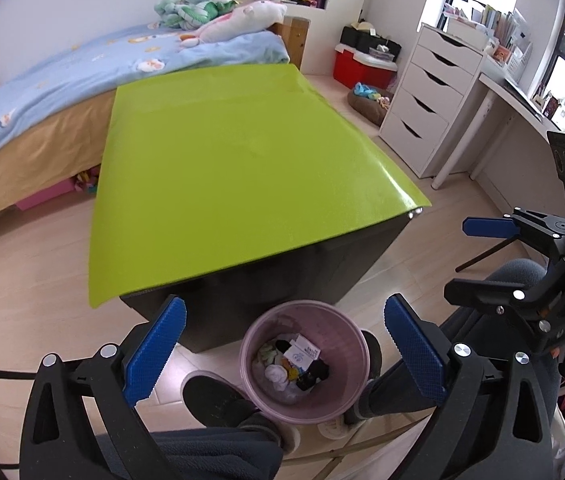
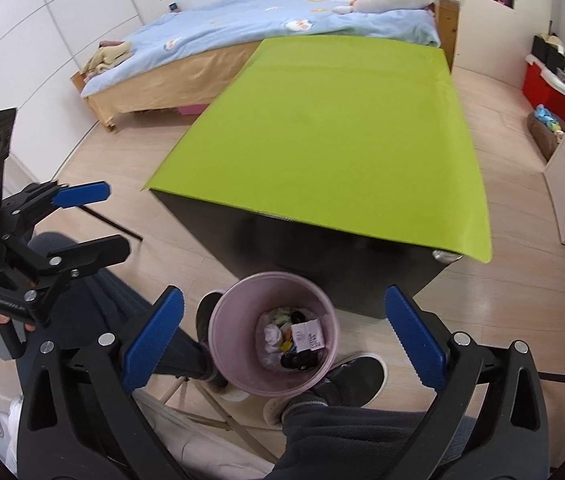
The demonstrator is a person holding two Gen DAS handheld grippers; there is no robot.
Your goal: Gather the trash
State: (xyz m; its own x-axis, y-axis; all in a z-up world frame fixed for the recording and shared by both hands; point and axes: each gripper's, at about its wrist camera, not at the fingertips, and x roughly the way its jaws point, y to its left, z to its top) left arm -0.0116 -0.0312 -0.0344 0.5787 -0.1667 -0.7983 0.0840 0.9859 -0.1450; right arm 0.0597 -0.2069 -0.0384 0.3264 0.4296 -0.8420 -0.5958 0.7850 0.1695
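My left tool (image 1: 284, 344) and right tool (image 2: 284, 340) both hung released, jaws spread wide with nothing between them, above the pink bin (image 1: 352, 390) on the floor between my feet. The trash (image 1: 292, 364) lay inside that bin: crumpled paper, a small white box, dark scraps. Just beyond the tools stood the dark surface (image 1: 242, 168) under a lime-green sheet. Farther off were the bed (image 1: 62, 76) with its blue cover and, to the right, white drawers (image 1: 430, 92).
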